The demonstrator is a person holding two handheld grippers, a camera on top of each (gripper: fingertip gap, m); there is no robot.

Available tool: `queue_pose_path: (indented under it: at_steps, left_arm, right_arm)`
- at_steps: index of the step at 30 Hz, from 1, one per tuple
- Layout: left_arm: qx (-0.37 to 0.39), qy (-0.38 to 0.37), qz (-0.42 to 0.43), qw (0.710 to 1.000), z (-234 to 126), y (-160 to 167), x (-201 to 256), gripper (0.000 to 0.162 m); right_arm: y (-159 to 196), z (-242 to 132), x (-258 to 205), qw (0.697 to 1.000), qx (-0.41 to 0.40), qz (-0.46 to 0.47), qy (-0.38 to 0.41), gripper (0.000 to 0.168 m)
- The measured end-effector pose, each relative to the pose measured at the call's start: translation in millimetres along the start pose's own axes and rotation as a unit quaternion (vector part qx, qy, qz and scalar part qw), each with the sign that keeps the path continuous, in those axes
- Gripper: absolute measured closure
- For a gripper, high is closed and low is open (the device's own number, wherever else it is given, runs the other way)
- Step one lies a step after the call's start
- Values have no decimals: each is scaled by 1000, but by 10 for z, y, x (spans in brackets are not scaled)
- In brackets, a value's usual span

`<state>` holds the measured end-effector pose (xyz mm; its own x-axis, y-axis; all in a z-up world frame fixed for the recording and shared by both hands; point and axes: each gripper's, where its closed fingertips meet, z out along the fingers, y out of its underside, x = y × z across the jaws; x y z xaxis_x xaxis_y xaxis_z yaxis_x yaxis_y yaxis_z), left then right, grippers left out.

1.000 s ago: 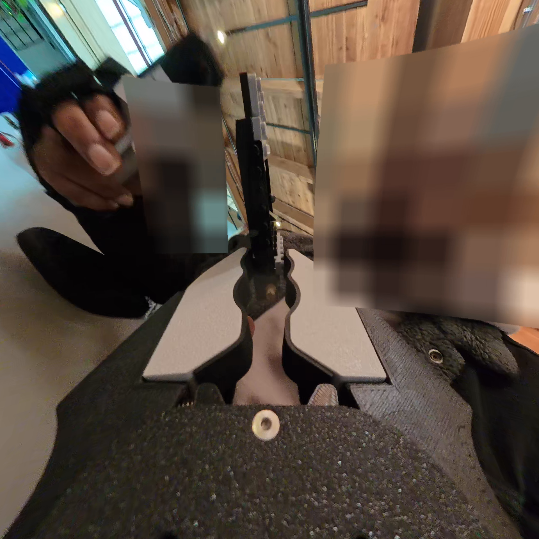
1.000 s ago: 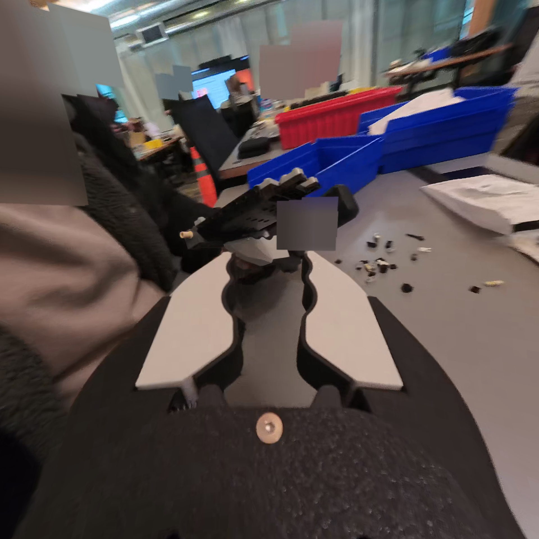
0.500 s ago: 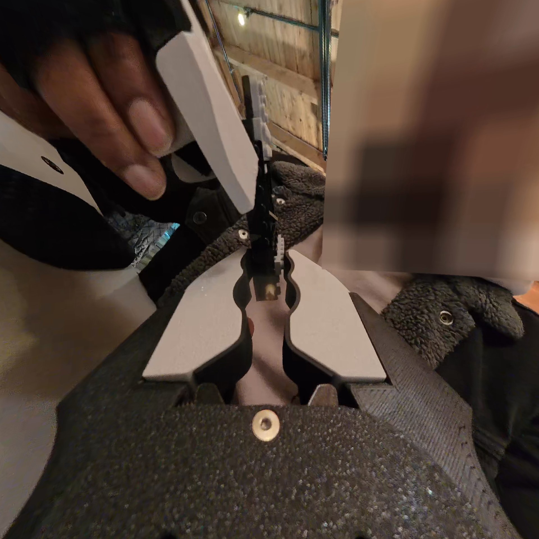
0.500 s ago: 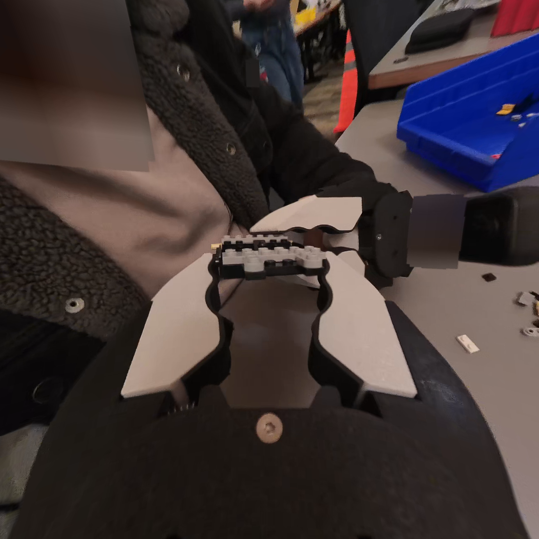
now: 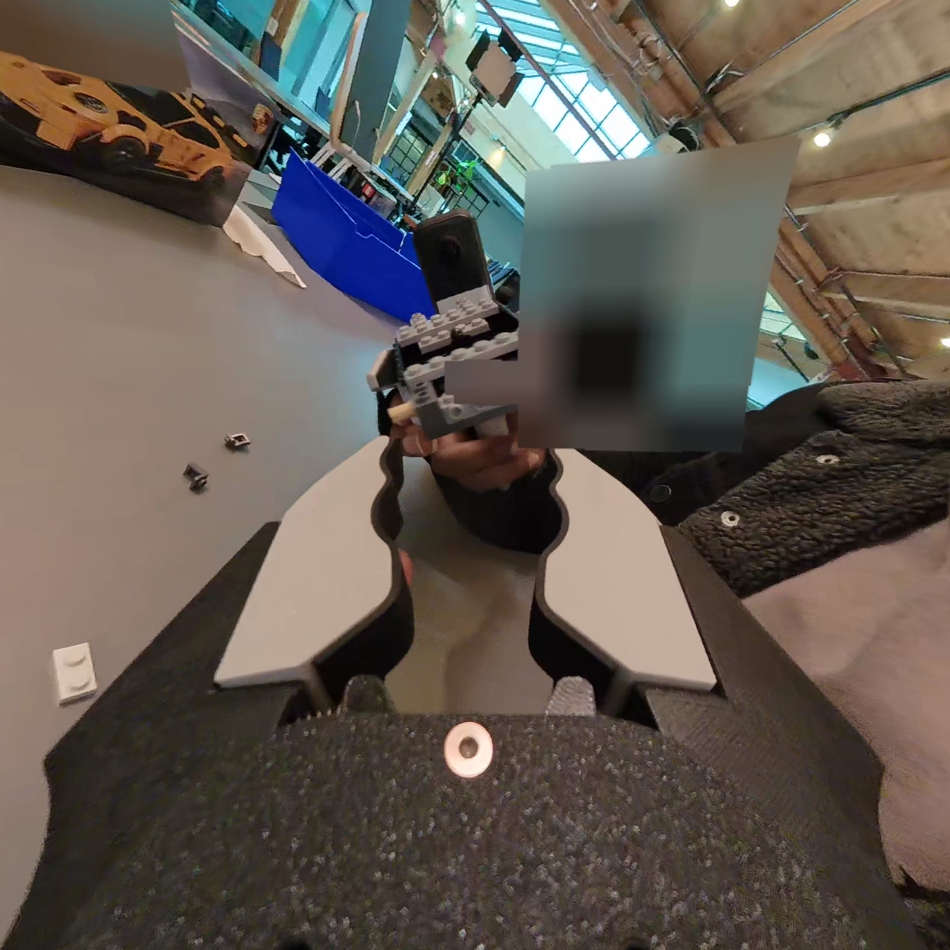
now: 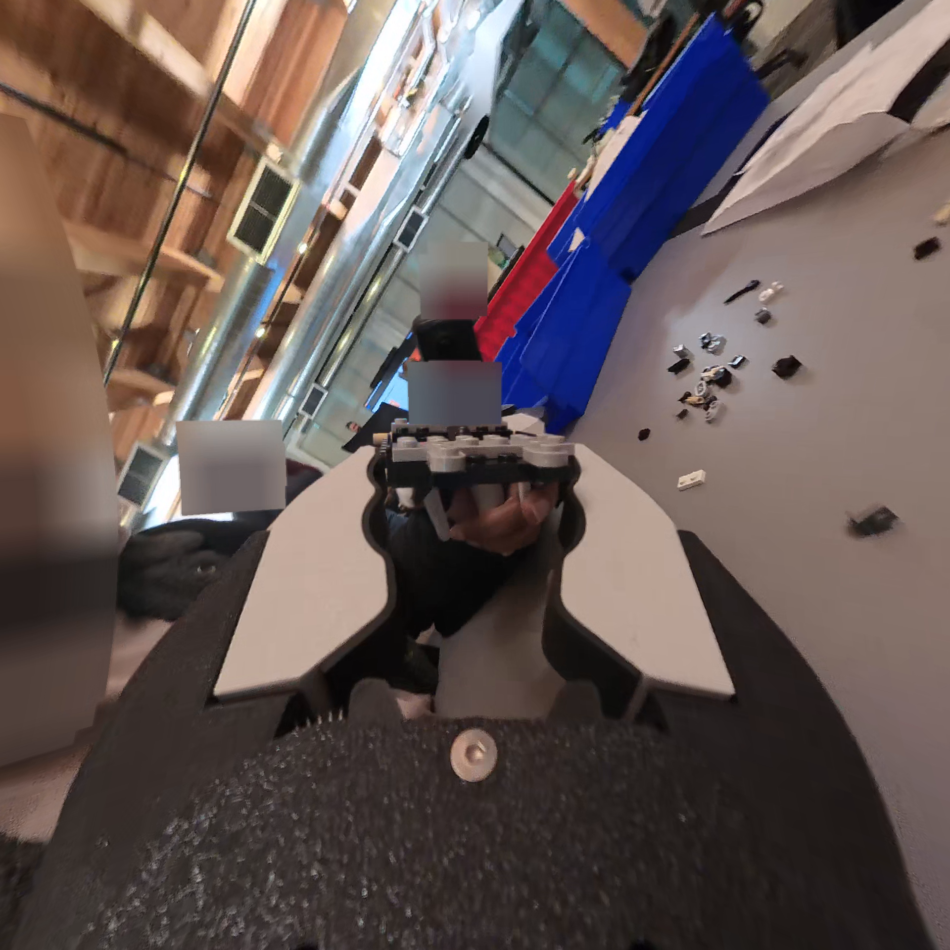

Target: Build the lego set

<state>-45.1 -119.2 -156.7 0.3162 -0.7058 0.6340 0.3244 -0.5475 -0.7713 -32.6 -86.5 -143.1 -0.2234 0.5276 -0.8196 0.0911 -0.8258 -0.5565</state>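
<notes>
A black and grey lego assembly (image 6: 473, 455) with studs on top sits crosswise between my right gripper's (image 6: 473, 462) fingertips, which are shut on its two ends. In the left wrist view the same assembly (image 5: 447, 349) hangs in the air just ahead, partly hidden by a blur patch, with a tan pin sticking out on its left. My left gripper (image 5: 470, 452) is open and empty, a short way back from the assembly. A hand (image 5: 478, 465) shows below it.
On the grey table (image 5: 128, 360) lie a white two-stud plate (image 5: 74, 672) and two small dark pieces (image 5: 198, 475). A blue bin (image 5: 339, 241) and a box with a yellow car picture (image 5: 118, 133) stand behind. Several loose pieces (image 6: 714, 380), blue bins (image 6: 581, 329) and paper (image 6: 833, 128) lie to the right. The grippers' ends are close to 5 cm from one another. My left gripper's tips are some 12 cm from the white two-stud plate (image 5: 74, 672). Seen from the right wrist view (image 6: 688, 480) as well.
My left gripper was shut on the assembly; it has opened and drawn back. My right gripper closed on the assembly and now holds it alone.
</notes>
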Motion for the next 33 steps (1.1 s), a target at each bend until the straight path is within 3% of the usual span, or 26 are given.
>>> queue_pose_path:
  at_steps: [7,21,33]
  left_arm:
    - [16,-27,-18,999,-9,-57,-66,103]
    - [51,-19,-105,993,-74,-117,-212,108]
    - [55,-33,-114,991,-88,-106,-287,106]
  right_arm:
    - [-6,81,136,998,28,35,50,104]
    - [48,139,224,995,34,10,95,104]
    - [74,143,278,994,32,-5,107,104]
